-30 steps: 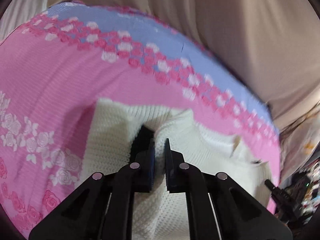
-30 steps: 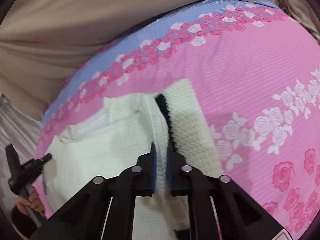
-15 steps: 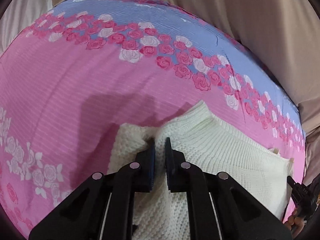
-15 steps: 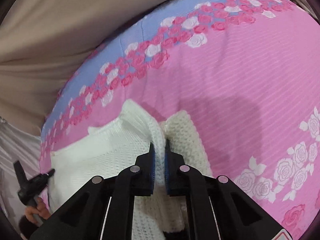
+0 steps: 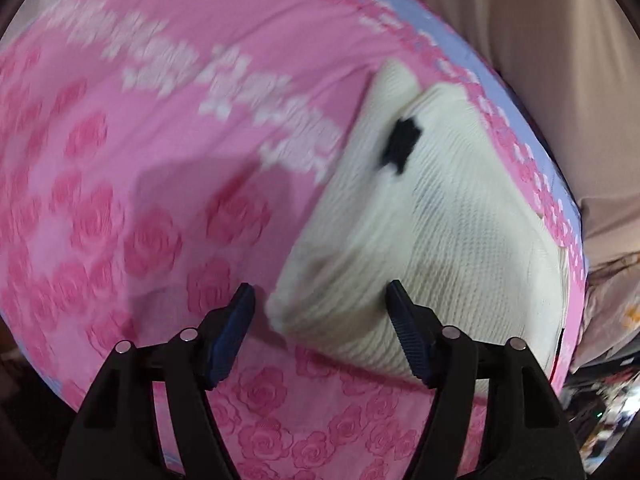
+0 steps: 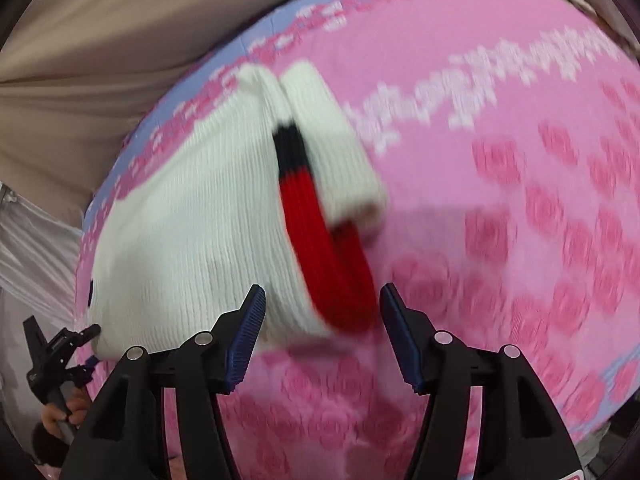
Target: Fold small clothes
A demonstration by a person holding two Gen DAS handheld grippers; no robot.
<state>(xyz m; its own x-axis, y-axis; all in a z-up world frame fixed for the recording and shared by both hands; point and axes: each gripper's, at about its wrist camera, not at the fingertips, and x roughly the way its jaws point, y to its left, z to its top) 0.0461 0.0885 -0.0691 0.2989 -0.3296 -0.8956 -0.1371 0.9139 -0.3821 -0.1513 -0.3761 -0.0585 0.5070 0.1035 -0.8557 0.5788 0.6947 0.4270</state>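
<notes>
A small white knit sweater [image 5: 440, 216] lies folded on the pink rose-patterned bedspread [image 5: 140, 160]. A black patch [image 5: 402, 144] shows on its top. In the right wrist view the sweater [image 6: 200, 220] shows a red and black ribbed band [image 6: 316, 232] along its right edge, with a white sleeve [image 6: 336, 148] folded beside it. My left gripper [image 5: 320, 320] is open and empty, just in front of the sweater's near edge. My right gripper [image 6: 322, 324] is open and empty, with the red band's end between the jaws but not held. Both views are motion-blurred.
A beige curtain [image 6: 100, 40] hangs behind the bed. The bedspread's blue border [image 5: 520, 92] runs along the far edge. The left gripper [image 6: 52, 356] and the hand holding it show at the lower left of the right wrist view. Clutter [image 5: 600, 400] lies beyond the bed's right edge.
Both grippers have opened and let go of the sweater. Both have pulled back toward the near side, and the sweater now lies folded over on the bed.
</notes>
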